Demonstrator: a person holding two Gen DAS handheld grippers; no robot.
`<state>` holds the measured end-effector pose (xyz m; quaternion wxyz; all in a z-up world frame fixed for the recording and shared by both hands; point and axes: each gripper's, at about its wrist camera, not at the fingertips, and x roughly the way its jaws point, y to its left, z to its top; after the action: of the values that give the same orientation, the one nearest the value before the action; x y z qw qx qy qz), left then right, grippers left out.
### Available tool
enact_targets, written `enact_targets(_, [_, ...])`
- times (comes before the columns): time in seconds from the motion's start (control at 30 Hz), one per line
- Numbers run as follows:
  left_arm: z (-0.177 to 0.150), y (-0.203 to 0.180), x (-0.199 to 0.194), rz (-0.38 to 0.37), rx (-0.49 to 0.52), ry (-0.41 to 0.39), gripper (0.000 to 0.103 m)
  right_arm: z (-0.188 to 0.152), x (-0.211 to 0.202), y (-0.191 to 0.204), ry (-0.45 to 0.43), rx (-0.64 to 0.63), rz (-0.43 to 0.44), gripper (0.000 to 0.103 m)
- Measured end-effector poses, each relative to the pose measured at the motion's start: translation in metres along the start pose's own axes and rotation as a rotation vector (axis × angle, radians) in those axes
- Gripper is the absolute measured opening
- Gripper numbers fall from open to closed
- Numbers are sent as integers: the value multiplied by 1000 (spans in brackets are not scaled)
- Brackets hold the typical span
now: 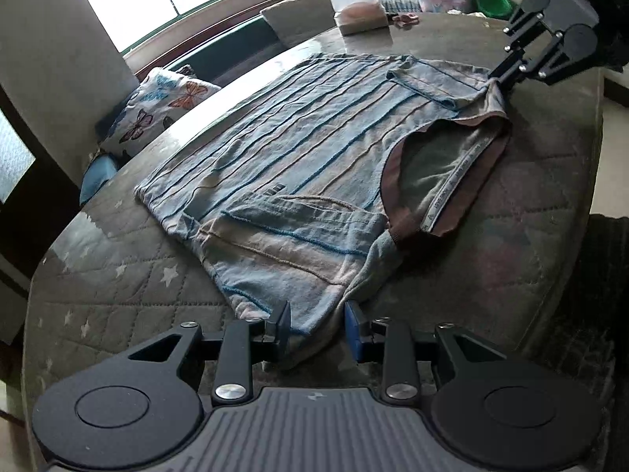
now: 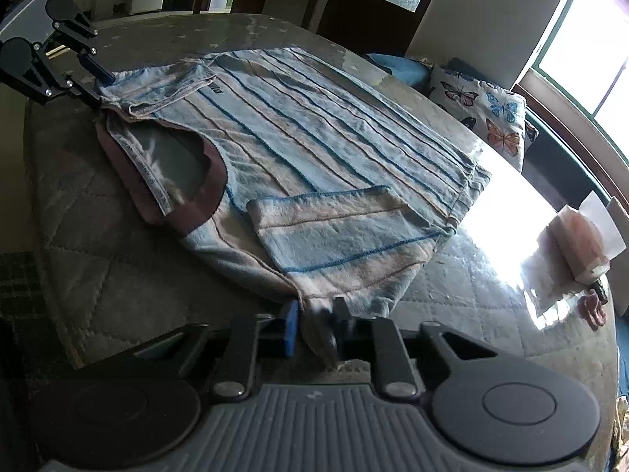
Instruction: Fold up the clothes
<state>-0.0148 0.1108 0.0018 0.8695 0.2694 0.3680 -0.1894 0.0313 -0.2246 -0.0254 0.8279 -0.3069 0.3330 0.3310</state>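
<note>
Striped shirt point(image 1: 298, 173) lies flat on the quilted table point(image 1: 118, 275) w/ both sleeves already folded in, left gripper point(image 1: 317, 324) & right gripper point(image 2: 314, 324) each pinching a shoulder corner near the collar, jaws nearly closed on cloth, so body fold's left.

Shirt point(image 1: 298, 181): pale blue ground with thin blue and tan stripes; collar band dusty mauve, with a white printed tape inside. Table cover point(image 1: 118, 275): grey quilted fabric with white stars. Cushion point(image 1: 165, 106): white, printed with blue, orange and purple butterflies. Gripper pads point(image 2: 291, 328): blue on black fingers.
</note>
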Motion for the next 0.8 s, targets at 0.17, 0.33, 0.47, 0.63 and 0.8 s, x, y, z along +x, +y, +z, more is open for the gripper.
enact_targets(0.17, [1,3,3,-32,-7,-4,19,2,2,-2,-11,19,-5,6])
enact_targets(0.33, [1,-4,-3,5,-33,-32,5,4,-2,-2,-28,49,-33,4])
enact_targets(0.47, [0,-7,-19,45,-89,-70,4,7,-11,-3,-55,69,-54,4])
enact_targets(0.63, [-4,-21,-56,68,-131,-113,4,5,-43,0,-99,77,-56,3])
enact_targets(0.8, [-9,-42,-106,124,-188,-178,4,-6,-89,13,-126,100,-53,3])
